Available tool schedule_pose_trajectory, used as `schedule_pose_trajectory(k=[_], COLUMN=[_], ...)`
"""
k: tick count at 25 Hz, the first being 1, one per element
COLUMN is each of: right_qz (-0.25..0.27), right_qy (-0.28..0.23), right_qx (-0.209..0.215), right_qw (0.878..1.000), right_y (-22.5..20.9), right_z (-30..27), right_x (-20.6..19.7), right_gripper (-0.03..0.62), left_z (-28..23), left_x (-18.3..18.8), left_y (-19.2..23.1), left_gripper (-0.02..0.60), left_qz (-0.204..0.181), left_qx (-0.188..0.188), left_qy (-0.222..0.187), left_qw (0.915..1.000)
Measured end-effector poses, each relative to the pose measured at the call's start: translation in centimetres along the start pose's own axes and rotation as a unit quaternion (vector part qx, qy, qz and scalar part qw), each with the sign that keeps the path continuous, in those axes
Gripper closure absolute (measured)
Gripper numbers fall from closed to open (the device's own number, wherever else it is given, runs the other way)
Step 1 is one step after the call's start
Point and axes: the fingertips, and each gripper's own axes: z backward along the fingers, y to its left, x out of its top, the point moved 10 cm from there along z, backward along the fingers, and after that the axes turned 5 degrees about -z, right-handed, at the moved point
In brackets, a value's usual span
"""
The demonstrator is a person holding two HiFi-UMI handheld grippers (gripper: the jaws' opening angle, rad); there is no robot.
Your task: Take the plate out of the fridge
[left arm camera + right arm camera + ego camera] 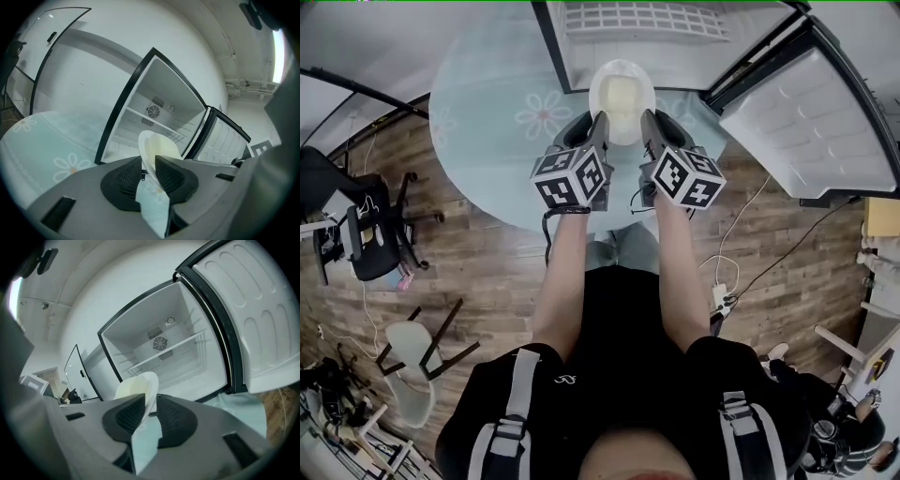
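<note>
The plate (pixel 622 94) sits over the desk (pixel 487 141), just outside the open fridge (pixel 675 42). The left gripper (pixel 598 122) has its jaws pinching the plate's left rim, and the right gripper (pixel 647 120) has its jaws pinching the right rim.

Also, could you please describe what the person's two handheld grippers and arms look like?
Both the left gripper and right gripper are grey-bodied, with dark mesh-textured pads and a white cube of black square markers at the rear. A black cable loops below the left one. The person wears a black short-sleeved top with grey shoulder straps.
</note>
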Motion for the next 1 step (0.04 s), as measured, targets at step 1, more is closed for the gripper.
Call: schedule_pose_trajectory(k=[1], right_qz=[0.002], right_qy=[-0.001], right_qx=[0.000], right_qw=[1.000], right_y=[0.40], right_z=[0.13], right_x=[-0.08], right_gripper=[0.514], left_z=[0.37], left_x=[-0.01], left_y=[0.19], left_gripper=[0.488], left_qz=[0.001], left_qx=[-0.001], left_qy=[0.000], left_qw=[1.0000])
